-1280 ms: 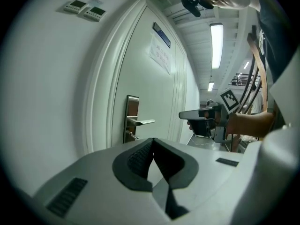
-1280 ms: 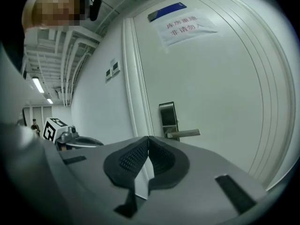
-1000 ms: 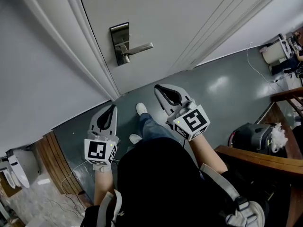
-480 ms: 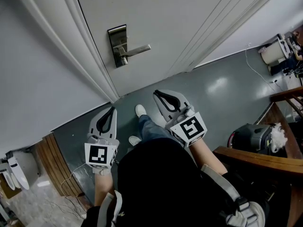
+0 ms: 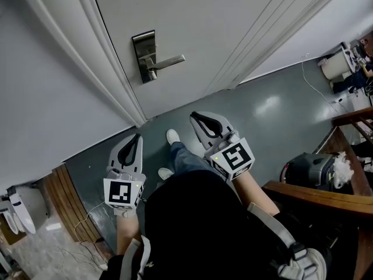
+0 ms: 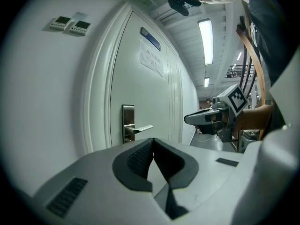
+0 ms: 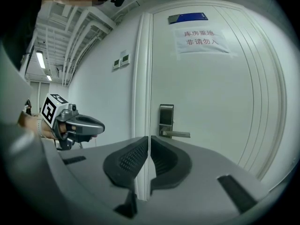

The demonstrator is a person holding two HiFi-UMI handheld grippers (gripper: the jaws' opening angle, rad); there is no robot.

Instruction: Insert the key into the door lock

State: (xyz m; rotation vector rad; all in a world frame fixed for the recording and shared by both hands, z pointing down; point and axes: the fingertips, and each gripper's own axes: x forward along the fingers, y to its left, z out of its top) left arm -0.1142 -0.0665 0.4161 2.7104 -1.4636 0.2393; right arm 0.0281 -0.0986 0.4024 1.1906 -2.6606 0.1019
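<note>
A steel lock plate [image 5: 144, 56] with a lever handle [image 5: 169, 61] sits on the white door [image 5: 221, 22]. Both grippers hang well short of it, above the grey floor. My left gripper [image 5: 138, 136] is shut, its dark pads [image 6: 140, 158] meeting at the tip [image 6: 153, 140]. My right gripper [image 5: 194, 116] is shut too, with only a hairline seam [image 7: 149, 138] between its pads [image 7: 131, 161]. No key shows in either. Each gripper view has the lock plate [image 6: 128, 123] [image 7: 166, 118] straight ahead, and the other gripper to the side: the right gripper [image 6: 206, 118] and the left gripper [image 7: 82, 124].
The door frame [image 5: 87, 57] runs left of the lock. A paper notice [image 7: 201, 39] and a blue plate [image 7: 187, 17] are fixed high on the door. The person's shoes [image 5: 173, 136] stand near the threshold. A wooden rail [image 5: 315, 194] and a black appliance [image 5: 306, 168] are at the right.
The right gripper has shifted slightly down and left. The left gripper has barely moved. Both stay shut.
</note>
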